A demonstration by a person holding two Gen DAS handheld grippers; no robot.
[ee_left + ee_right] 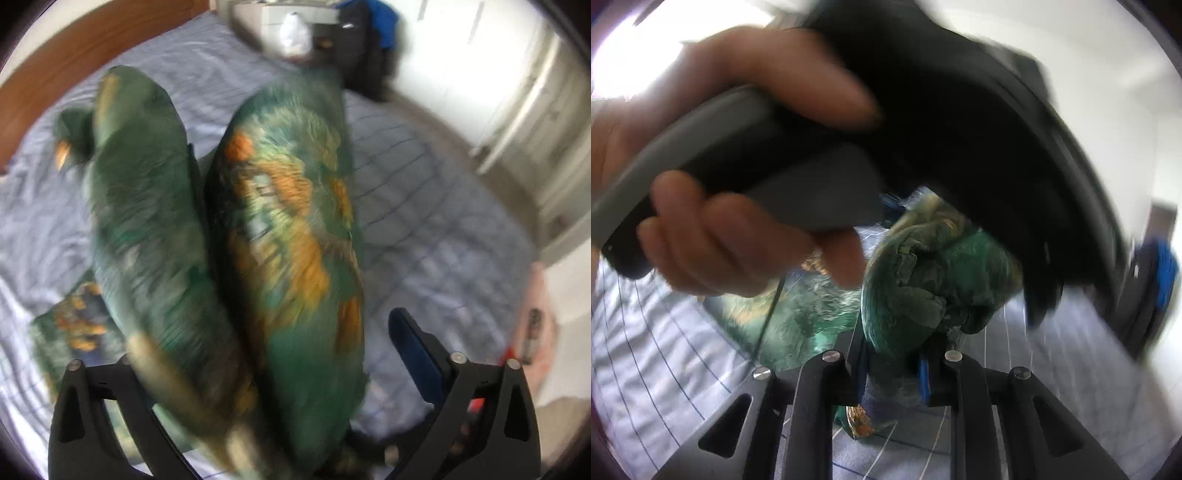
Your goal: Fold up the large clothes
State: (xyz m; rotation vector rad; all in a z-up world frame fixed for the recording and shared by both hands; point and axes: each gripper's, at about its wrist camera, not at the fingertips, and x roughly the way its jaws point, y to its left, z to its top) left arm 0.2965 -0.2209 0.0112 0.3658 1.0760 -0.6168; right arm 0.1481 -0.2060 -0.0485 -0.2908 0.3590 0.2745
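Note:
A large green garment with an orange print (280,229) hangs in two long folds in front of the left wrist camera, over a bed. My left gripper (258,369) stands wide open; the cloth drapes between its fingers and hides the left one. In the right wrist view my right gripper (892,373) is shut on a bunched part of the same green garment (923,288). More of the garment lies on the bed (798,317). Above it, a hand holds the other gripper's grey handle (746,173), close to the camera.
The bed has a light blue checked sheet (424,229) and a brown wooden headboard (85,51) at the far left. A white cabinet (291,18) and dark clothing with blue (373,44) stand beyond the bed. White doors (517,103) are at the right.

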